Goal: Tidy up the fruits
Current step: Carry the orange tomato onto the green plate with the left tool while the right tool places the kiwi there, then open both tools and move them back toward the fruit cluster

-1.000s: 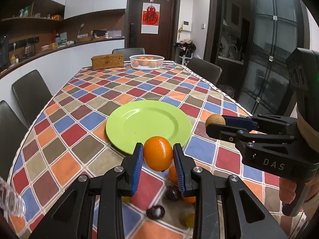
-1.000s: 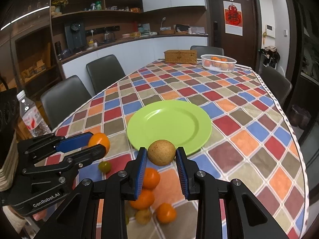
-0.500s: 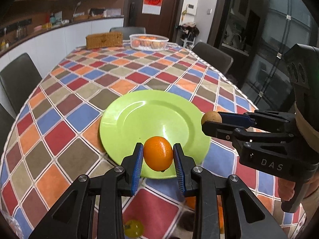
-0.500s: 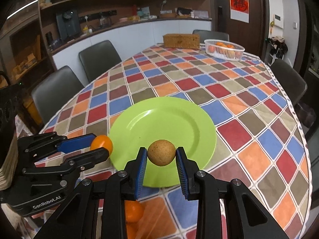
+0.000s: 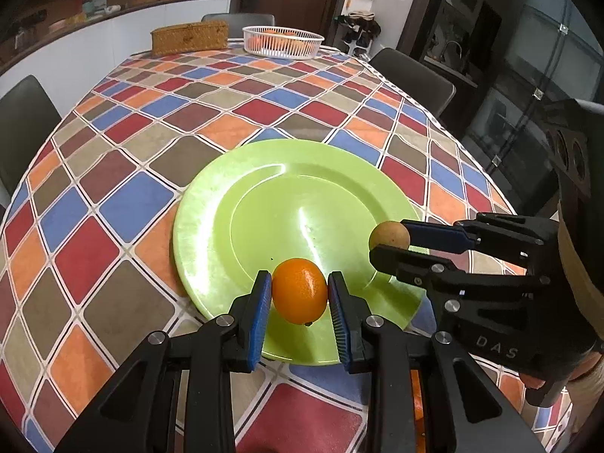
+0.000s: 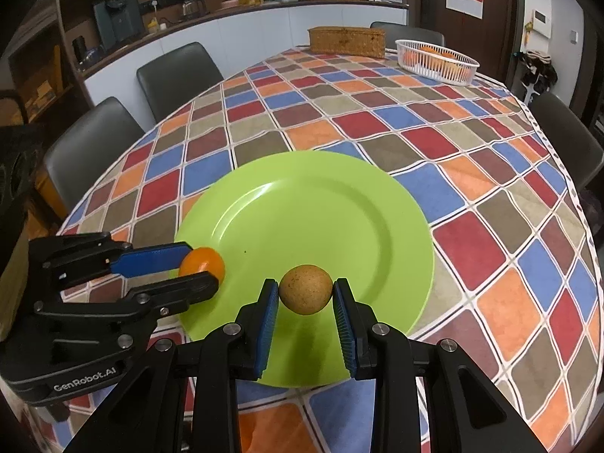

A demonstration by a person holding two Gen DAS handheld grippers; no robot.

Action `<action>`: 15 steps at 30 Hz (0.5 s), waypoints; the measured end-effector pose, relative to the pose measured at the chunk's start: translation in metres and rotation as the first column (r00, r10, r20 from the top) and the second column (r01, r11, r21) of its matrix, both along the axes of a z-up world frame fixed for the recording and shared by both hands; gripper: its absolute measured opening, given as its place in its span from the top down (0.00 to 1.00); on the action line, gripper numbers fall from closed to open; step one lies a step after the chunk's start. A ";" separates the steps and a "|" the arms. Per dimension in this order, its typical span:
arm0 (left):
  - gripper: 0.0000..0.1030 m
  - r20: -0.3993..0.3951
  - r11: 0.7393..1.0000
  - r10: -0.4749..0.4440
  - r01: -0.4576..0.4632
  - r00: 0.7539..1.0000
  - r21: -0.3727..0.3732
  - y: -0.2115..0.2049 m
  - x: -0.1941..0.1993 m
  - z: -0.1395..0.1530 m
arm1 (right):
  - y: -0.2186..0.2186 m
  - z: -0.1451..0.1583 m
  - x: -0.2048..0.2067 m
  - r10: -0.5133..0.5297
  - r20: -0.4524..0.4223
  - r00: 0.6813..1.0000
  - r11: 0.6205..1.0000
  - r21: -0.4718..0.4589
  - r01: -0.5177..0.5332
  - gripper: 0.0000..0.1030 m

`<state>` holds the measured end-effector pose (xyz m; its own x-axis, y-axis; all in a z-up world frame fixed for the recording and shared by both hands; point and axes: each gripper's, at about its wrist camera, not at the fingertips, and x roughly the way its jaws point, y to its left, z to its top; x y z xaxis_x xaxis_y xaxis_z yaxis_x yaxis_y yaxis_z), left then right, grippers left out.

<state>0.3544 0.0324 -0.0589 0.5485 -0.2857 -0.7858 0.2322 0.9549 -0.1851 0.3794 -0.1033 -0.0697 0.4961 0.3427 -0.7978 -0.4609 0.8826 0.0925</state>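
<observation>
Both grippers advanced over the green plate. Left wrist view: left gripper clamped on the orange — above near rim. Right wrist view: right gripper clamped on the brown fruit — above plate.

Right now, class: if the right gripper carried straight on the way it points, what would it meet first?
Probably the round lime-green plate: the right gripper, clamping a tan speckled round fruit, points down over the near part. Its height above the plate is unclear.
</observation>
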 end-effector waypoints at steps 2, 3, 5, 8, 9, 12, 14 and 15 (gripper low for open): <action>0.69 -0.001 1.000 0.005 -0.005 1.000 0.003 0.000 0.000 0.000 | 0.001 -0.002 0.000 0.003 -0.001 1.000 1.000 -0.009 -0.003 0.70; 0.68 -0.002 1.000 0.009 -0.009 1.000 0.008 0.000 0.000 0.000 | 0.001 -0.002 0.000 0.002 0.001 1.000 1.000 -0.013 -0.002 0.70; 0.66 0.008 1.000 0.011 -0.011 1.000 0.023 0.000 -0.001 0.003 | -0.001 -0.002 0.000 -0.007 -0.001 1.000 1.000 -0.014 0.007 0.67; 0.65 0.038 0.998 0.026 -0.027 0.999 0.049 -0.001 -0.010 0.012 | -0.007 0.003 -0.002 -0.018 -0.003 1.000 1.000 0.008 0.018 0.63; 0.65 0.047 0.999 0.028 -0.030 0.999 0.045 0.000 -0.015 0.015 | -0.008 0.005 -0.004 -0.021 0.007 1.000 1.000 0.008 0.021 0.63; 0.65 0.078 0.997 0.047 -0.051 0.996 0.055 0.000 -0.029 0.025 | -0.015 0.015 -0.017 -0.028 0.040 0.999 0.999 0.018 0.027 0.63; 0.64 0.100 0.996 0.059 -0.065 0.993 0.056 0.000 -0.041 0.033 | -0.017 0.021 -0.024 -0.023 0.054 0.998 0.999 0.028 0.021 0.63; 0.63 0.112 0.996 0.066 -0.072 0.992 0.054 -0.001 -0.046 0.036 | -0.018 0.025 -0.030 -0.023 0.065 0.998 0.999 0.031 0.021 0.63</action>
